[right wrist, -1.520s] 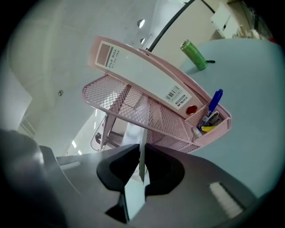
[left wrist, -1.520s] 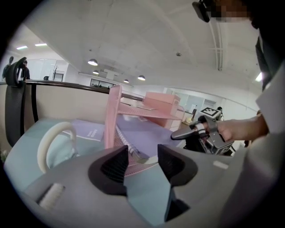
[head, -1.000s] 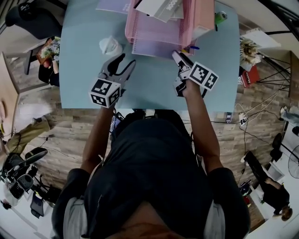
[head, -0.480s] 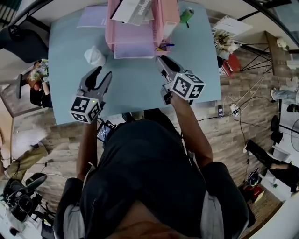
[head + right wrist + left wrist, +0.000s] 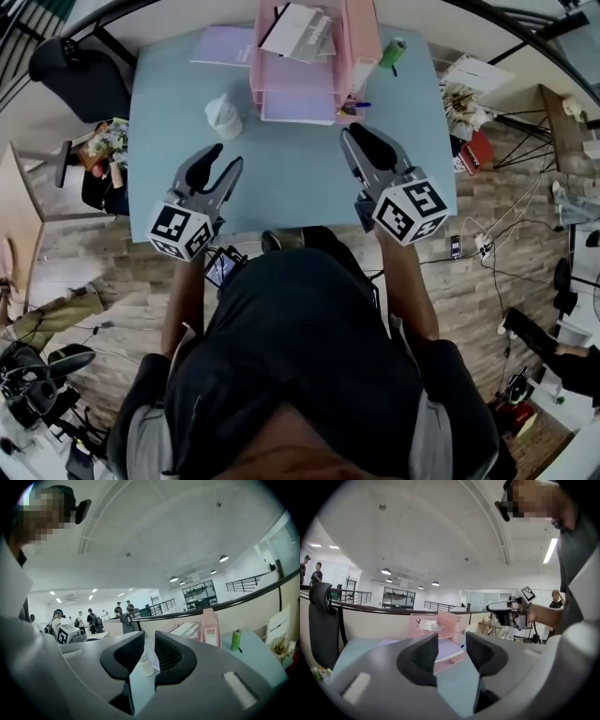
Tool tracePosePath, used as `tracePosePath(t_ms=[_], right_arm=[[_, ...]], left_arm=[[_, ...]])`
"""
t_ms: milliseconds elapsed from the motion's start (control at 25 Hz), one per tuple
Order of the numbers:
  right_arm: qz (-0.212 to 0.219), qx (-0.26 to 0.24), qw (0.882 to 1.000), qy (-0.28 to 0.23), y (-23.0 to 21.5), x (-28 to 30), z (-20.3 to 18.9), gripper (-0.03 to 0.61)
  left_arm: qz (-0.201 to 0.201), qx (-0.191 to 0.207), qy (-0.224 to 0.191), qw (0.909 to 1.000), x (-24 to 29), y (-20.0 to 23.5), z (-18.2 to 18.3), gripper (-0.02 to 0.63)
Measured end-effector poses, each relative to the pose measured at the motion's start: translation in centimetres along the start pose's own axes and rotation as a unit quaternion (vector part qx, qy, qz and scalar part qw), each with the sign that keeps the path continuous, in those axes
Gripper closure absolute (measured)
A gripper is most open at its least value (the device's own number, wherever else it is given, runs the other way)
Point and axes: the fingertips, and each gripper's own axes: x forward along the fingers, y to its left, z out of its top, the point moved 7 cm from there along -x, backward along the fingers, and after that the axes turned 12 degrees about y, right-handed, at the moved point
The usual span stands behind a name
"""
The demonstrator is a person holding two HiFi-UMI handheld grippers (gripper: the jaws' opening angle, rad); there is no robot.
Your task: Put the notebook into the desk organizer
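As the notebook [image 5: 298, 105] seems filed in the desk organizer [image 5: 361, 37], the left tool [image 5: 225, 157] hangs open, empty. Jaws of the right tool [image 5: 352, 131] just closing, slit left, nothing between.

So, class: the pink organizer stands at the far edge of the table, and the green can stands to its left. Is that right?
Not quite. The green can stands to the right of the pink organizer, not to its left; the head view shows this. The rest holds: the organizer stands at the far edge of the table.
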Motion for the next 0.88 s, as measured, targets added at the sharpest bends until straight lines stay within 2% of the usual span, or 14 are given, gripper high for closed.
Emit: tracePosePath(t_ms=[160,360,600,880], right_arm=[[-0.005,-0.038,0.999,-0.019,2.4,-1.4,1.7,0.514],[-0.017,-0.064,0.997,-0.032,4.2,-2.9,2.4,0.518],[-0.034,-0.063,0.997,-0.028,4.7,-4.2,1.6,0.526],[-0.047,-0.059,0.997,-0.025,5.3,-5.9,0.8,0.526]], left_arm=[[0.009,0.009,-0.013,0.9998,-2.5,-0.5,0.3,0.393],[0.019,0.012,-0.023,0.9995,-4.9,-1.0,0.1,0.393],[0.022,0.010,-0.023,0.9994,-6.6,-1.5,-1.0,0.393],[0.008,0.006,-0.017,0.9998,-7.1,-3.1,-2.0,0.393]])
